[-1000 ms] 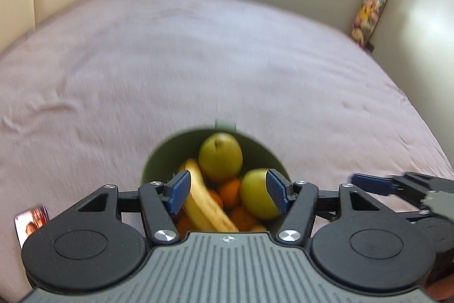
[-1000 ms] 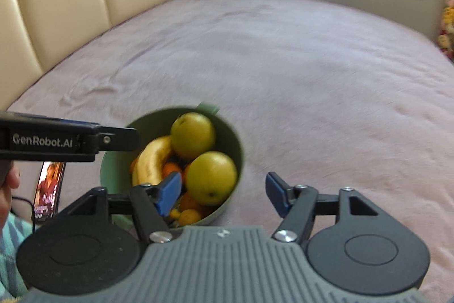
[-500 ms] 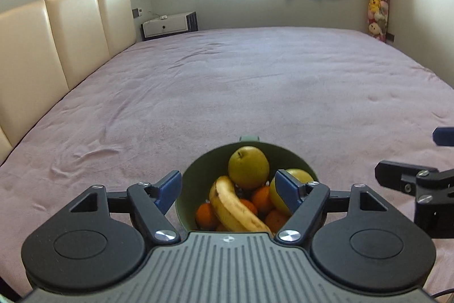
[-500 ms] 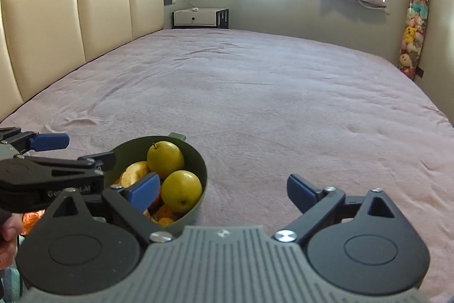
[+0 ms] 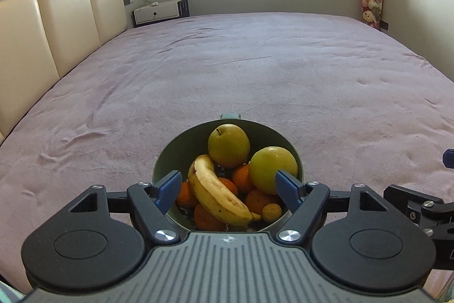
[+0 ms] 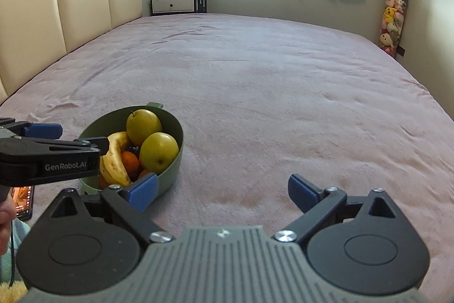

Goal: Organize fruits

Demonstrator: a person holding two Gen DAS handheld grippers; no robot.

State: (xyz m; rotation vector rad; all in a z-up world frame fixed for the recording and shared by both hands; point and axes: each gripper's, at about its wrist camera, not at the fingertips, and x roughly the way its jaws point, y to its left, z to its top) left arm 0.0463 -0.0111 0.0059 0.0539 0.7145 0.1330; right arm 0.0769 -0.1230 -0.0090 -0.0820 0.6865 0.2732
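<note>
Both grippers have been spreading their jaws since a second ago. The left gripper (image 5: 228, 186) is gaping, empty, over the green bowl (image 5: 170, 158) of fruit. The right gripper (image 6: 222, 190) is gaping over bare bedspread (image 6: 269, 104), the bowl lying beside its left jaw.

Bedspread (image 5: 255, 81): pinkish plush cloth, matt, short nap, lightly creased. Headboard (image 5: 56, 27): cream padded panels, leather-like, smooth with a soft sheen. Bowl (image 5: 167, 158): olive-green, plastic by its look, smooth, matt to satin. Pears (image 5: 228, 145): yellow-green skin, smooth, faintly glossy. Banana (image 5: 215, 189): matt yellow peel with brown flecks. Oranges (image 5: 241, 178): dimpled, slightly shiny rind. Left gripper (image 5: 228, 185): black matt plastic arms, blue matt pads, bright polished metal screw heads, grey ribbed body. Right gripper (image 6: 222, 189): same finishes. Bedside cabinet (image 6: 178, 3): white, smooth front. Toys (image 6: 393, 10) by the wall: soft plush.
</note>
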